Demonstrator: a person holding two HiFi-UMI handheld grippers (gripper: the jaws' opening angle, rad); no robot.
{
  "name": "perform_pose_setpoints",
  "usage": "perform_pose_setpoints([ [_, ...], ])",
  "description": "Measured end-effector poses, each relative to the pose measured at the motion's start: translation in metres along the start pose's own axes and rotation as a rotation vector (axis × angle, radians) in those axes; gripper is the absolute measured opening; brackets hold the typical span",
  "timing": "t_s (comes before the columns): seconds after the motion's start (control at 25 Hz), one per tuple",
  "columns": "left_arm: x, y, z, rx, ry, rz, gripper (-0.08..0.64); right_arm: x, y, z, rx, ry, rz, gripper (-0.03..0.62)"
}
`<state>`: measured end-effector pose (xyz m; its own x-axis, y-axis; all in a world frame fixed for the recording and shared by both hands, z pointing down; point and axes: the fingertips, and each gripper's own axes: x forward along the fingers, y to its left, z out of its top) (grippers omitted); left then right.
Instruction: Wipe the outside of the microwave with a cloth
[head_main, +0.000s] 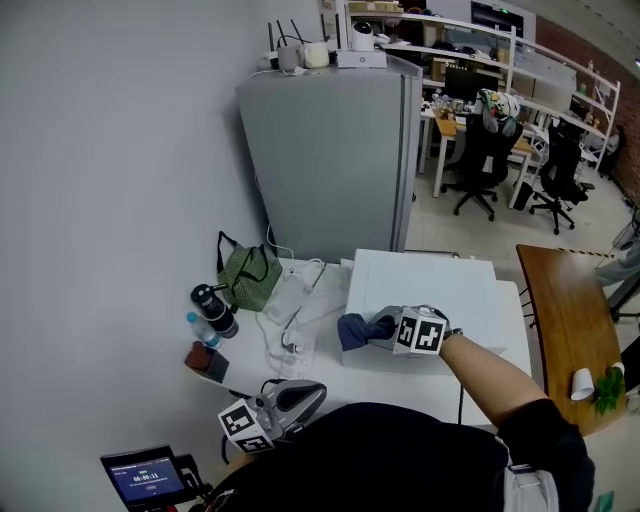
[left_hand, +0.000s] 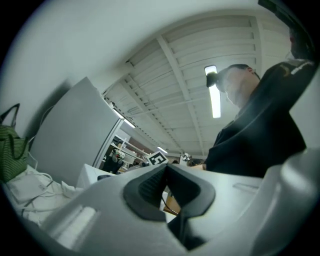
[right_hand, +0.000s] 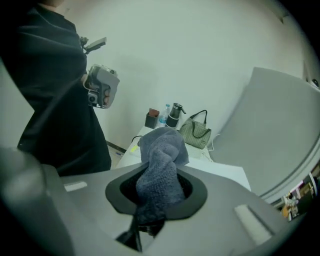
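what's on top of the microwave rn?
Only the blue-grey cloth, clamped in the right gripper, at the near-left corner. Rest of the microwave top looks bare; the patch under the cloth is hidden.

The right arm (head_main: 492, 374) stretches forward, bare forearm extended. The right claw (head_main: 378, 328) points to the person's left, its jaws clamped on a bunched blue-grey cloth (right_hand: 159, 175) (fabric spills up past the tips). The left claw (head_main: 312, 393) sits low, close to the torso, tilted upward, with its jaws together and nothing between them.
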<state>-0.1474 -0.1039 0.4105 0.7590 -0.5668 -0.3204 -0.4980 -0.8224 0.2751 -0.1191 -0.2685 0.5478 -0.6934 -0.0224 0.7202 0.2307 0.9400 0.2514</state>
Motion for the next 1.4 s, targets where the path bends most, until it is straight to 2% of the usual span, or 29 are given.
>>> perform_pose_setpoints([
  [0.2, -0.028, 0.004, 0.009, -0.003, -0.029, 0.068, 0.003, 0.031, -0.011, 0.018, -0.035, 0.049, 0.002, 0.071],
  [0.4, -0.021, -0.005, 0.004, -0.005, -0.004, 0.053, 0.003, 0.013, 0.003, -0.004, -0.010, 0.051, 0.016, 0.069],
  [0.6, 0.025, 0.010, -0.013, -0.027, 0.051, -0.042, 0.003, -0.048, 0.005, -0.083, 0.008, 0.099, -0.014, 0.069],
  [0.72, 0.060, -0.004, -0.023, -0.046, 0.091, -0.104, 0.003, -0.113, 0.020, -0.147, 0.125, 0.110, -0.058, 0.069],
  [0.88, 0.106, -0.024, -0.047, -0.056, 0.145, -0.183, 0.003, -0.198, 0.040, -0.242, 0.303, 0.151, -0.167, 0.069],
  [0.96, 0.120, -0.027, -0.053, -0.061, 0.151, -0.199, 0.003, -0.227, 0.048, -0.274, 0.361, 0.178, -0.222, 0.069],
  [1.04, 0.130, -0.030, -0.057, -0.064, 0.150, -0.204, 0.003, -0.243, 0.054, -0.291, 0.376, 0.193, -0.259, 0.069],
  [1.08, 0.135, -0.032, -0.059, -0.063, 0.151, -0.205, 0.003, -0.247, 0.056, -0.292, 0.378, 0.178, -0.270, 0.069],
  [1.16, 0.143, -0.035, -0.061, -0.059, 0.153, -0.206, 0.003, -0.254, 0.053, -0.279, 0.389, 0.081, -0.290, 0.071],
  [1.28, 0.151, -0.038, -0.064, -0.050, 0.151, -0.194, 0.003, -0.259, 0.042, -0.235, 0.407, -0.170, -0.305, 0.069],
  [1.4, 0.154, -0.049, -0.066, -0.037, 0.136, -0.158, 0.003, -0.253, 0.046, -0.191, 0.412, -0.380, -0.261, 0.071],
])
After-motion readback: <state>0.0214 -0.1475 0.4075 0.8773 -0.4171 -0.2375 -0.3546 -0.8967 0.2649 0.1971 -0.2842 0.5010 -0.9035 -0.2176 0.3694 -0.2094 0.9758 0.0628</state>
